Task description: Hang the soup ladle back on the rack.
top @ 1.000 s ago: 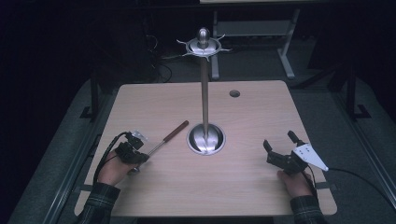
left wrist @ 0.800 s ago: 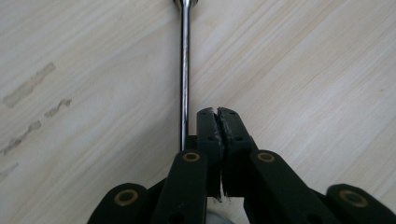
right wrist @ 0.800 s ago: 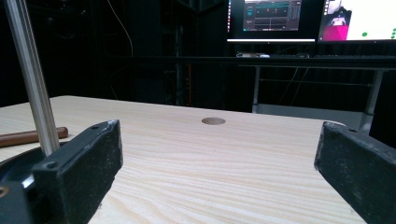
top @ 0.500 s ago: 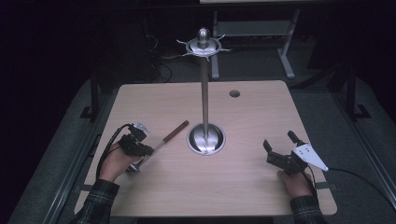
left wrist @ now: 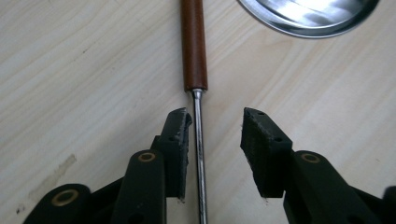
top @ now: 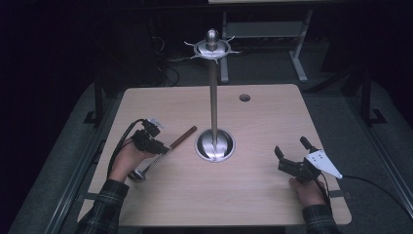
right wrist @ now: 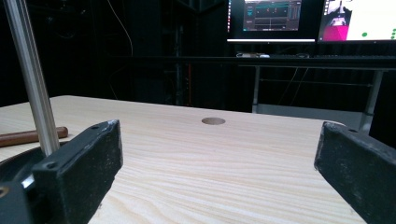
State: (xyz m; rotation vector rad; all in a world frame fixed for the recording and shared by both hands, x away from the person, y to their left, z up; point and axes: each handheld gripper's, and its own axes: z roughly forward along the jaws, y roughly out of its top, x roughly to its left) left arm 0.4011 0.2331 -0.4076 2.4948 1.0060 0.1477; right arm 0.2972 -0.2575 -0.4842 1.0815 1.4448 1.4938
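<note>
The long utensil (top: 165, 151) consists of a thin polished steel shaft fitted with a round reddish-brown wooden handle (left wrist: 193, 44). It lies flat on the light wood-grain bench (top: 204, 204), left of centre, with the handle end pointing toward the round mirror-finish steel base (top: 215, 145) of the tall upright steel stand. The opposite end carries a small rounded metal head (top: 138, 174), which rests on the bench beside the person's left hand (top: 125, 160).

The left tool (left wrist: 216, 128) is positioned over the steel shaft just below the handle collar. Its jaws stand partly open, one on each side of the shaft. The left-hand pad (left wrist: 180, 140) sits just beside the shaft; whether it touches cannot be determined. The other pad stands clear of it. The shaft is not clamped.

The right tool (top: 292, 152) rests near the right front of the bench, held in the right hand (top: 308, 191). Its jaws are spread wide with nothing between them.

The stand pole (top: 213, 97) rises from the base to a round top plate with short hooked arms (top: 212, 48).

The shape of the utensil head is hard to make out in the high view, partly hidden by the hand. The lower shaft is cut off by the frame edge in the left gripper view. In the right gripper view two lit monitors (right wrist: 308, 18) stand behind the bench; their on-screen text is too small to read. No brand or label is legible.
</note>
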